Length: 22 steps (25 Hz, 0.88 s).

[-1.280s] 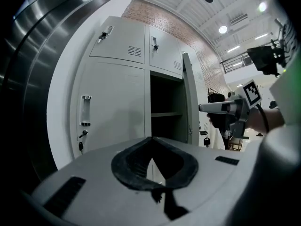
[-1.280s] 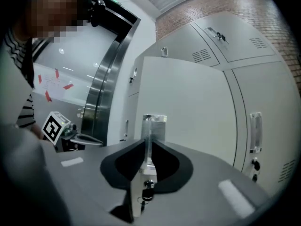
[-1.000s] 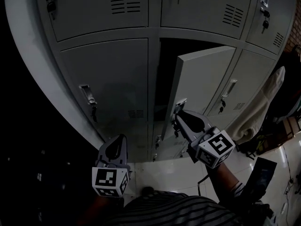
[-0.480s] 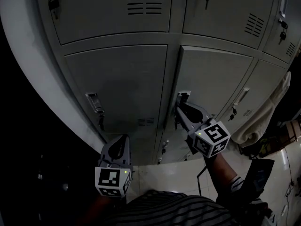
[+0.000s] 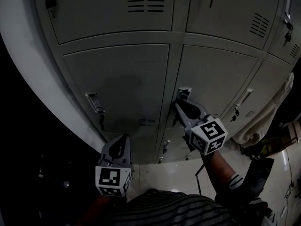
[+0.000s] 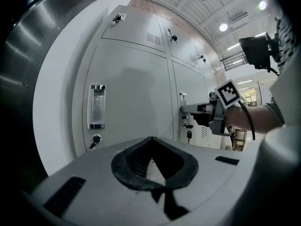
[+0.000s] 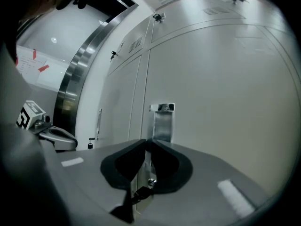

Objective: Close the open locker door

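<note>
The grey locker door point(image 5: 221, 74) in the middle row lies flush with its neighbours. Its metal handle point(image 5: 183, 92) sits at the door's left edge. My right gripper point(image 5: 180, 102) points level at the door with its tips against it just under the handle point(image 7: 162, 121). Its jaws have just been closing; the tips stand together and nothing shows between them. A key point(image 6: 189, 134) hangs below the handle. My left gripper point(image 5: 121, 138) hangs lower left, away from the lockers, shut and empty. In the left gripper view the right gripper point(image 6: 183, 109) meets the door.
The neighbouring locker to the left has its own handle point(image 5: 95, 102) and a hanging key point(image 5: 101, 121). A light cloth point(image 5: 268, 112) hangs at the right over the lockers. A dark object point(image 5: 261, 173) stands on the white tiled floor point(image 5: 164, 173). A steel column point(image 6: 28, 79) flanks the lockers.
The door has swung from ajar to flush with the row. My right gripper went with it toward the lockers. The left gripper stays in about the same place.
</note>
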### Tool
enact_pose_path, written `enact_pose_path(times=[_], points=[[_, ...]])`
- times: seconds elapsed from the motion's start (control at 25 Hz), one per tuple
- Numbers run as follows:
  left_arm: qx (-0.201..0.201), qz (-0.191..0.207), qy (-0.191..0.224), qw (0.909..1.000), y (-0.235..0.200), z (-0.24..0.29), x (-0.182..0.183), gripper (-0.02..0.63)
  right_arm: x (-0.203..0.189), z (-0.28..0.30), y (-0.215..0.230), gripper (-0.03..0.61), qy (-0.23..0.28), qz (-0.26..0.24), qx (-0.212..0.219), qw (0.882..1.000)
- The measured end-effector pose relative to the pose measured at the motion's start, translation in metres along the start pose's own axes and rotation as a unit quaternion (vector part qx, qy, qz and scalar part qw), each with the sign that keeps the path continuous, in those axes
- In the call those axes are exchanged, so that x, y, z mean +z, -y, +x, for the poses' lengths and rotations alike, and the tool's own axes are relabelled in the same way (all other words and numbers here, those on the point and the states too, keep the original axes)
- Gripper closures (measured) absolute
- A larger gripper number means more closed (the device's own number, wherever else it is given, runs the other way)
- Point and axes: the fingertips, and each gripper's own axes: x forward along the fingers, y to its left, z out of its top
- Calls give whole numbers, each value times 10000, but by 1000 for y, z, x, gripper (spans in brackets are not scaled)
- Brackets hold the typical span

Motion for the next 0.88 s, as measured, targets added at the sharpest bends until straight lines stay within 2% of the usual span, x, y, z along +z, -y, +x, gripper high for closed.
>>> enact_pose_path(times=[0.08,0.2,0.24,0.52,0.72,0.88], points=[[-2,9,-26,10000,2,0,-1,609,0,-1,-2,530,-19,61,16,10000],[13,11,-75,10000,4,0,-4,609,4,-9,-2,454,40,171,-30,9998],[14,13,-83,10000,6,0,-4,609,5,-15,-1,449,72,217,-67,9997],[-74,18,20,10000,36,-4,2,609,5,-84,0,453,164,325,-348,9987],[-148,-14,209,9997,79,-24,16,609,7,-155,-14,470,249,316,-507,9979],[-106,-47,242,9996,121,-52,16,609,-1,-219,-19,507,246,345,-686,9967]])
